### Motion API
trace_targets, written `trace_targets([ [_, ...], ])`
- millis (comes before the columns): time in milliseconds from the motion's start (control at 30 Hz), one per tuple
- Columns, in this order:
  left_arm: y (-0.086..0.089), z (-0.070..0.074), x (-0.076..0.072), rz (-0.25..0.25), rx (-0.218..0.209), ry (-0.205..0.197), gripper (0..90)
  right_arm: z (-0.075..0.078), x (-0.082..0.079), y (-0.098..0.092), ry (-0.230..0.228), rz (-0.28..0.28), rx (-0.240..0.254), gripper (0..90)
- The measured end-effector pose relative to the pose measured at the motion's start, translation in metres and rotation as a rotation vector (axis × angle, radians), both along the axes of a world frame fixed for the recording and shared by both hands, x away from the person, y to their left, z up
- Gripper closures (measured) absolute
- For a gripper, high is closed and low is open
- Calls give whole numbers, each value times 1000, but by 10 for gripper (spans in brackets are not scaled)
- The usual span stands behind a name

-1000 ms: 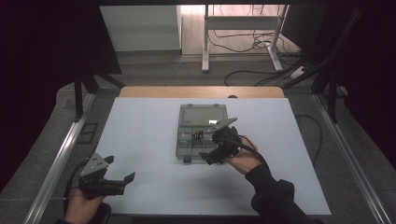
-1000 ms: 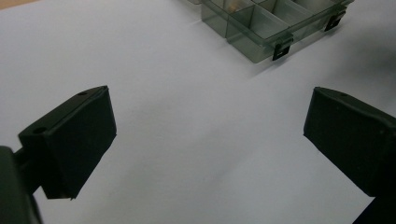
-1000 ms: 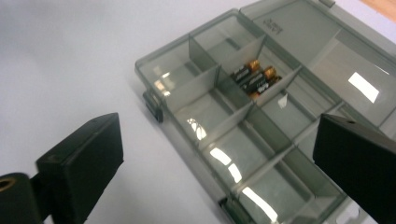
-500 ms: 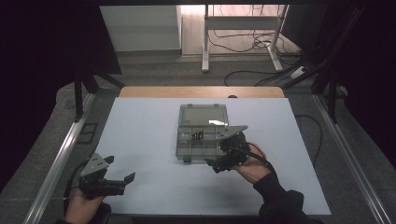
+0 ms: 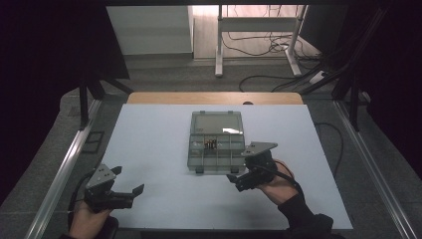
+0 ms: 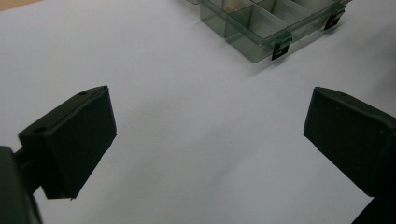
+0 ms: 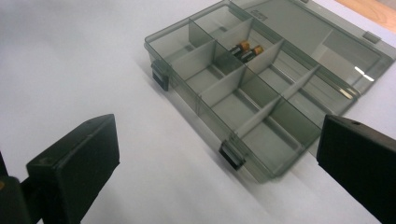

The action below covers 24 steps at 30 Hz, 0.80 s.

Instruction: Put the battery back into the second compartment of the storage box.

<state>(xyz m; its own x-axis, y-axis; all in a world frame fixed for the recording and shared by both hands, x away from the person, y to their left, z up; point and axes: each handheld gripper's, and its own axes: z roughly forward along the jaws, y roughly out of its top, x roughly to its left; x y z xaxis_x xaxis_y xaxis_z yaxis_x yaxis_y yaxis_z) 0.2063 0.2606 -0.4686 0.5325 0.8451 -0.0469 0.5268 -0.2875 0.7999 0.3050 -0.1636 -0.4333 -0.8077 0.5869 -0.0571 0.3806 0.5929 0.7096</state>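
Oddly, the batteries (image 7: 246,48) stay half hidden behind dividers, lengthwise toward the organiser box's (image 5: 217,144) open lid; both the left gripper (image 5: 130,191) and the right gripper (image 5: 233,180) gape wide, empty.

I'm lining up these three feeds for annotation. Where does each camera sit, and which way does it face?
High view: above the person's side, looking forward and down on the white table; shows both hands, left gripper, right gripper.
Left gripper view: rides the left gripper, facing across the table toward the organizer box; its open jaws show.
Right gripper view: rides the right gripper, facing the organizer box, batteries inside; open jaws show.
All share the box.
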Motion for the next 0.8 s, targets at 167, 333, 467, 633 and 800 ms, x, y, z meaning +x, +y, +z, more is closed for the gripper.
trace_targets([
  [167,0,0,0,-2,1,0,29,0,-6,-12,-5,-27,6,0],
  [333,0,0,0,-5,3,-1,29,-1,-11,-21,-16,-44,17,0],
  [467,0,0,0,-5,2,-1,29,0,-15,-28,-25,-50,15,0],
  [633,0,0,0,-6,3,-2,28,0,-19,-37,-30,-78,8,0],
  [800,0,0,0,-5,1,-2,29,-2,-23,-49,-26,-112,6,0],
])
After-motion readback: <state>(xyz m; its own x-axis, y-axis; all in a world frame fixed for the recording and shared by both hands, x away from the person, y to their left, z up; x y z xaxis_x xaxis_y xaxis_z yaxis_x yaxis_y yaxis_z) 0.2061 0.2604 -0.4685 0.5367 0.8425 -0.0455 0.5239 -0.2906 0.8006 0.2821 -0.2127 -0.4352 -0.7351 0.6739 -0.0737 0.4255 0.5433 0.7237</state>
